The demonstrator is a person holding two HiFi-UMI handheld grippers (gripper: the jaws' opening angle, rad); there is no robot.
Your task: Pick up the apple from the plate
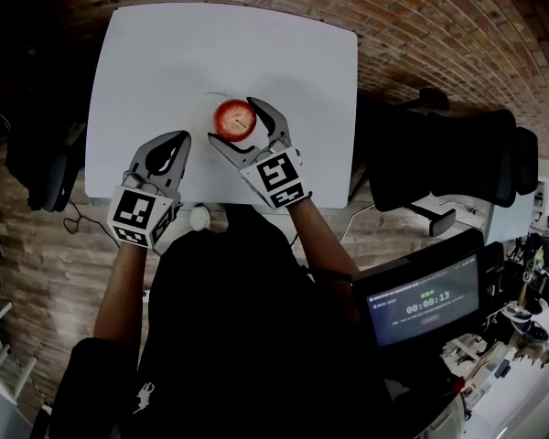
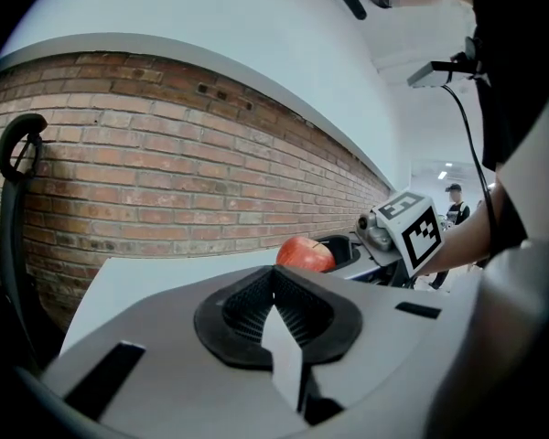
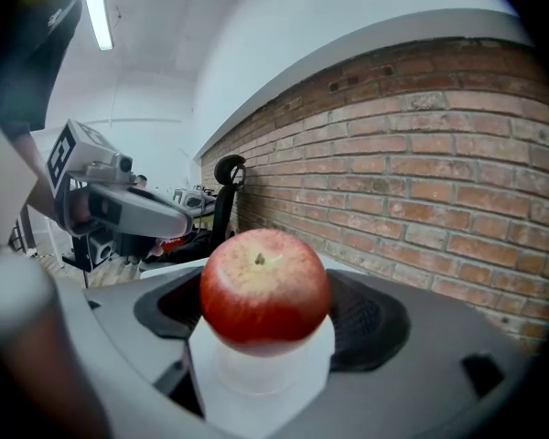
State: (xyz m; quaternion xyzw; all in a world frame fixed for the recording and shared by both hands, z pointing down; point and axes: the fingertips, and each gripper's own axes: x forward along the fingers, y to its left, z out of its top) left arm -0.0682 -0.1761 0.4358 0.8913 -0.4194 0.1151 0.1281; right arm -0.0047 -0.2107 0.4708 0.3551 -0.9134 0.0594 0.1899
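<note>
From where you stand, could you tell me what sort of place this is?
Probably a lab or office workspace set up for recording: a white table stands by a brick wall, with a black office chair beside it and a monitor showing a timer.

- The head view looks steeply down from above the person onto the tabletop (image 1: 165, 62).
- The left tongs (image 1: 178, 137) view sits low and faces right, with the apple (image 2: 304, 254) beyond its jaws.
- The right tongs (image 1: 232, 121) view faces left and is very near the apple.
- All three views share the apple; both tongs views also share the far brick wall (image 2: 165, 181).
</note>
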